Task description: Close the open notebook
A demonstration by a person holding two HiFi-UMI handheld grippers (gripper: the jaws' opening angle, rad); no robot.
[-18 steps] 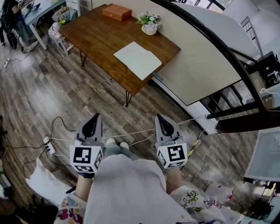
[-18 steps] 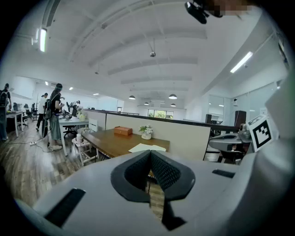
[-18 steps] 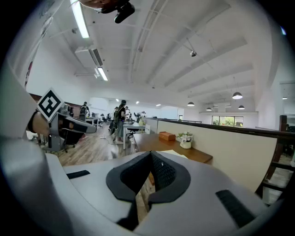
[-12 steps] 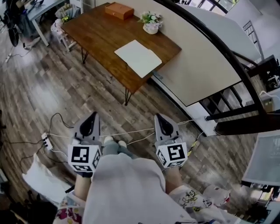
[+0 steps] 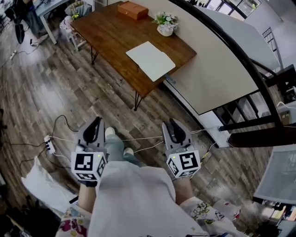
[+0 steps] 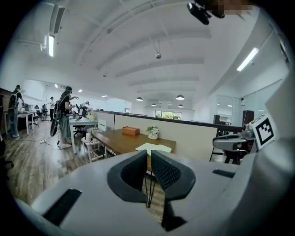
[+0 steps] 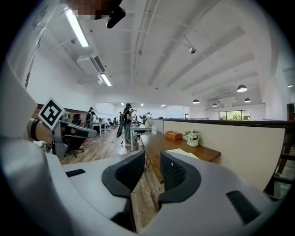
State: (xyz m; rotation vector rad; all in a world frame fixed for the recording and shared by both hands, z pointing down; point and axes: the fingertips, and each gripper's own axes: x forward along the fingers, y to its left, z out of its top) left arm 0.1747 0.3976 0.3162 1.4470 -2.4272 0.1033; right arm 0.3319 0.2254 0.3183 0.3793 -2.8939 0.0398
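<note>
Counting two tools: left tool (image 5: 96, 126) and right tool (image 5: 173, 127), one per hand, side by side over the wood floor (image 5: 60, 92), well short of the worktop (image 5: 111, 37) and pointing toward it. Left tool: jaws pressed together, only a hairline slit, nothing in it. Right tool: jaws narrowly apart, nothing between them, just floor through the gap. One marker cube (image 5: 89, 165) on the back of each tool, so two in total. One worktop, dark brown wood on thin black hairpin legs. Three things on the worktop: one notebook (image 5: 150, 60), one brown wooden box (image 5: 132, 9), one white pot of flowers (image 5: 166, 25). Notebook lying open and flat, pale blank pages up, at the worktop's near end, close to the edge that runs along the beige partition (image 5: 217, 69); touched by neither tool. Box at the worktop's far end. Pot between box and notebook, on the partition-side edge. On the floor, well clear of the worktop's near corner: white cables (image 5: 138, 139) running across near the tools, plus one white power strip (image 5: 49, 144) out past the left tool. Beyond the worktop's far end, a few people (image 6: 64, 115) standing at other desks, too small to count reliably.
</note>
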